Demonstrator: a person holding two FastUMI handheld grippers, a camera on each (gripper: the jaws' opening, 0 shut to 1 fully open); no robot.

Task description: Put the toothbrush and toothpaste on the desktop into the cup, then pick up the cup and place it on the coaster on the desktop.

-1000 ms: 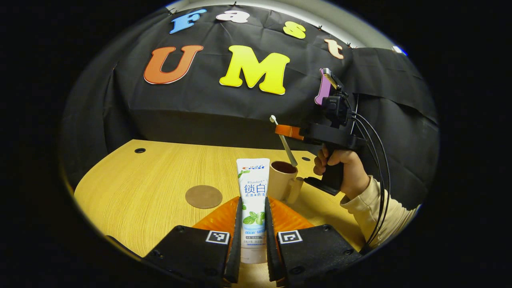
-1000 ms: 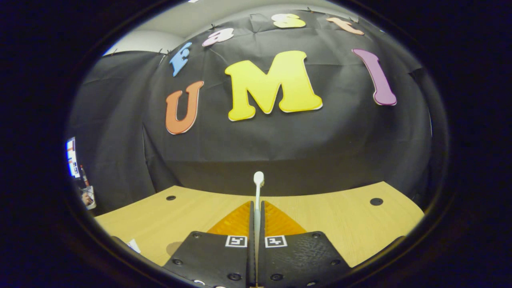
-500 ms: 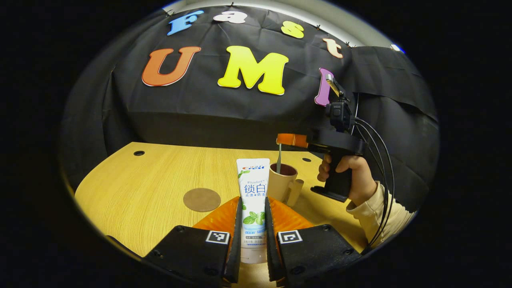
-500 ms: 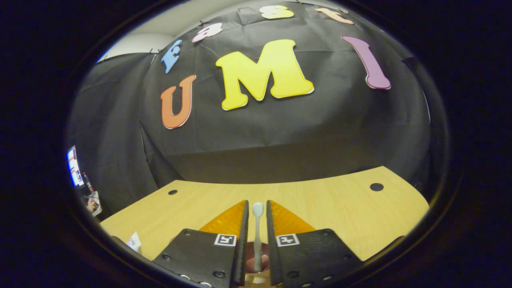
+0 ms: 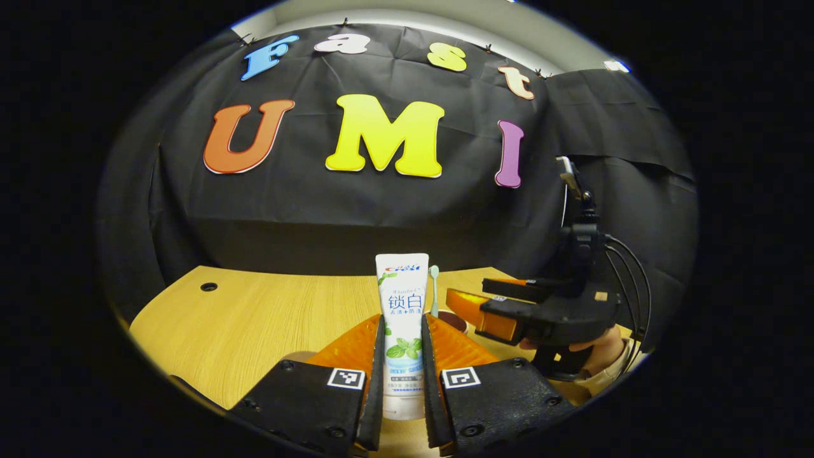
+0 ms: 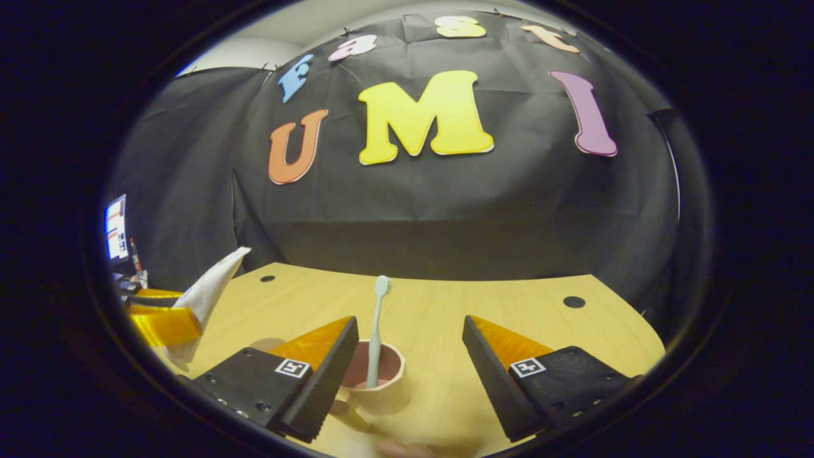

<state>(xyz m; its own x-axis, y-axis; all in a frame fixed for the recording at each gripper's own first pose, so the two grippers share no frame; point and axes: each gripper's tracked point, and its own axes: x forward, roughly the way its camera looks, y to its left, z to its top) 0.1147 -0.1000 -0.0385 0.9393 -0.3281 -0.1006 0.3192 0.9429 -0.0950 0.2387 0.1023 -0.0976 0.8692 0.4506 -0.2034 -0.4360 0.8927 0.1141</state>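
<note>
**Toothbrush stood in the cup; toothpaste held upright above the counter**

In the left gripper view, the left gripper (image 5: 402,356) is seen with its jaws pinching the toothpaste (image 5: 402,318) on both flat sides. The tube is held upright, its crimped end uppermost. It is white, with a red-and-blue brand mark near the top, blue characters at mid-height and green leaves printed lower down. Its bottom end is hidden between the jaws.

In the right gripper view, the right gripper (image 6: 410,369) is seen with its jaws spread wide and nothing between them touched. The cup (image 6: 375,381) stands on the pale wood-grain counter (image 6: 572,337), near its front edge, in the gap between the jaws and closer to the left-hand one. It is a pinkish-beige mug with a darker, reddish-brown inside. The toothbrush (image 6: 377,324) stands in it, pale and slim, leaning slightly, its small rounded head at the top, well above the rim.

In the left gripper view the toothbrush head (image 5: 434,272) is seen just to the right of the tube, with the cup's rim (image 5: 453,316) partly hidden below it. The right gripper is seen there beside the cup, held by a hand (image 5: 601,346) in a light sleeve.
</note>
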